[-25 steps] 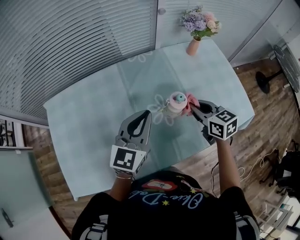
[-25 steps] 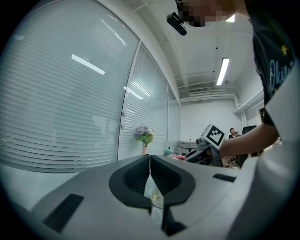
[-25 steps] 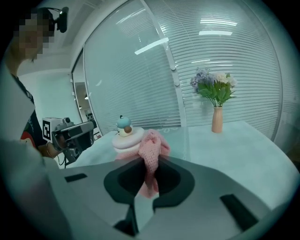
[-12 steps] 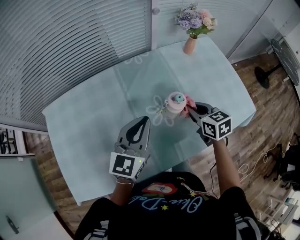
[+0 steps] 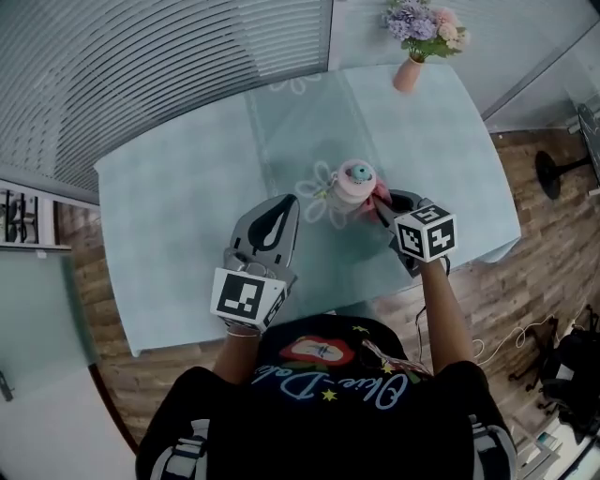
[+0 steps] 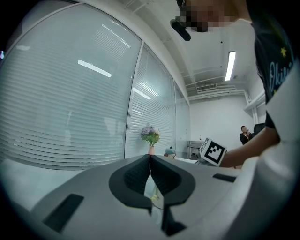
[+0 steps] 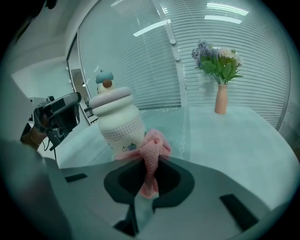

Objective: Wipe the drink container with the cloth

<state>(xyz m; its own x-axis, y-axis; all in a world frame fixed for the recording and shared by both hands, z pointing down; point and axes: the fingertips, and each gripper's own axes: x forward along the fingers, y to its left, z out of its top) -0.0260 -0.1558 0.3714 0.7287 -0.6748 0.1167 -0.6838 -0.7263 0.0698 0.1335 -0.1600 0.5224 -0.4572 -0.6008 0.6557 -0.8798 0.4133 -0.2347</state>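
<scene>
The drink container (image 5: 354, 182), a pale pink-and-white bottle with a rounded lid and a small teal knob on top, stood upright near the middle of the worktop (image 5: 178, 206), beside a white flower print in the glass. In the right gripper view the drink container (image 7: 117, 123) showed a chequered band and a small picture low on its side.

The pink cloth (image 5: 382, 195) was pressed against the container's right side, low on the body. The right tongs (image 5: 383, 208) were clamped on it: in the right gripper view a bunched fold of the cloth (image 7: 152, 157) was pinched between the jaws of the right tongs (image 7: 148, 163), and the rest spilled forward onto the bottle's wall.

The left tongs (image 5: 294, 202) hung above the worktop to the left of the container and apart from it, pointing away from the person. In the left gripper view the left tongs (image 6: 150, 158) had their jaws drawn together at the tips with nothing between them.

Farther off, at the worktop's far right corner, a slim pink vase (image 5: 407, 74) held lilac and pink flowers (image 5: 424, 19). White blinds (image 5: 141, 56) ran along the far side, and wooden floor (image 5: 530, 272) showed to the right.
</scene>
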